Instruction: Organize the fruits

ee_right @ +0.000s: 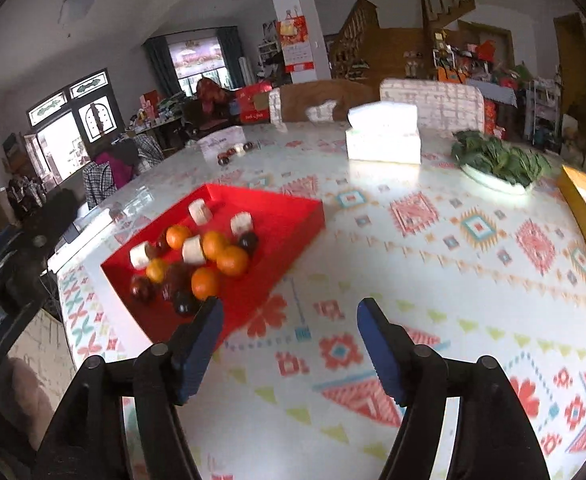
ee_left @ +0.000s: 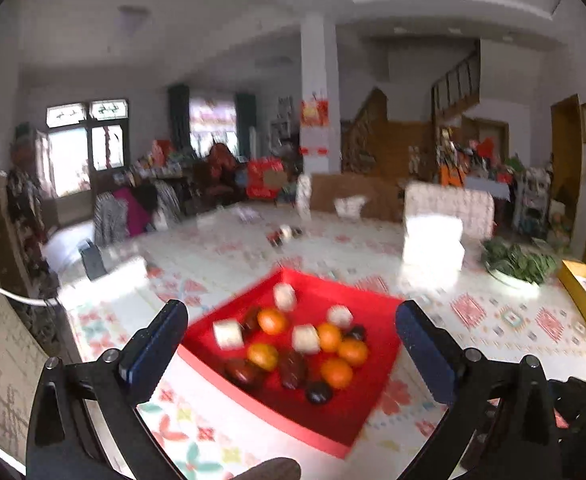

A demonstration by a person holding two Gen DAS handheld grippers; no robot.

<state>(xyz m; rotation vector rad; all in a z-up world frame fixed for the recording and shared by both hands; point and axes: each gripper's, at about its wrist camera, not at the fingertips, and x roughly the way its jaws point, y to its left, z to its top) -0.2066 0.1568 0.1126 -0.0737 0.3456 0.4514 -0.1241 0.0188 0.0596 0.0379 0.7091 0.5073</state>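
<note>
A red tray lies on the patterned table and holds several oranges, several dark plum-like fruits and several small white wrapped pieces. My left gripper is open wide above the tray's near side, its blue pads either side of the fruit in view, nothing between them. My right gripper is open and empty over bare tablecloth to the right of the tray; its left finger overlaps the tray's near corner in the picture.
A white tissue box stands mid-table, with a plate of leafy greens to its right. A yellow box sits at the right edge. A few small fruits lie far back. Chairs line the far side.
</note>
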